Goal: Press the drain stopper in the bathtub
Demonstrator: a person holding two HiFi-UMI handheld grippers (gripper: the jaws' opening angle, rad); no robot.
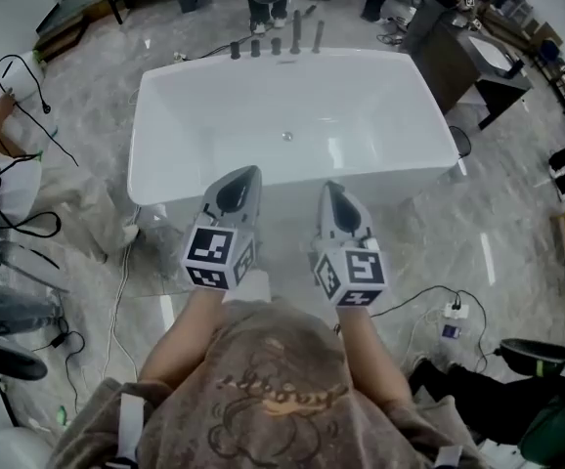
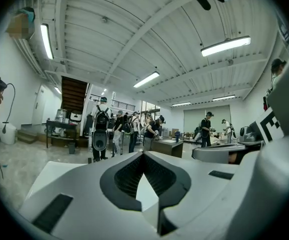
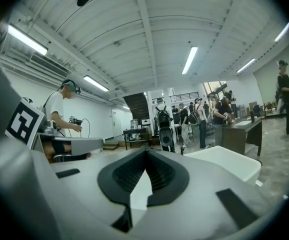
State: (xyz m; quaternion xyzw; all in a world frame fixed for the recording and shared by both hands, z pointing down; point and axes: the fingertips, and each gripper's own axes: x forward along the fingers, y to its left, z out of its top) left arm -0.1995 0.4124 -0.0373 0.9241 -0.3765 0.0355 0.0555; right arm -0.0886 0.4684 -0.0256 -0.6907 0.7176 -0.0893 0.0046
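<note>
You are holding the grey left gripper [image 1: 248, 176] and its twin, the right gripper [image 1: 331, 190], close to your body, both pointing forward and level; each is closing its jaws tip to tip on nothing. The task is not yet under way: both grippers are hovering outside the near wall of the white rectangular bathtub [image 1: 165, 179], and the small round chrome drain stopper [image 1: 286, 137] is sitting untouched in the middle of the tub floor, well apart from either gripper. The basin is lying open, so only the near rim is standing between you and the stopper. A white power strip [image 1: 450, 313] is lying on the floor to your right, and dark upright tap fittings [image 1: 297, 29] are lining the far rim
</note>
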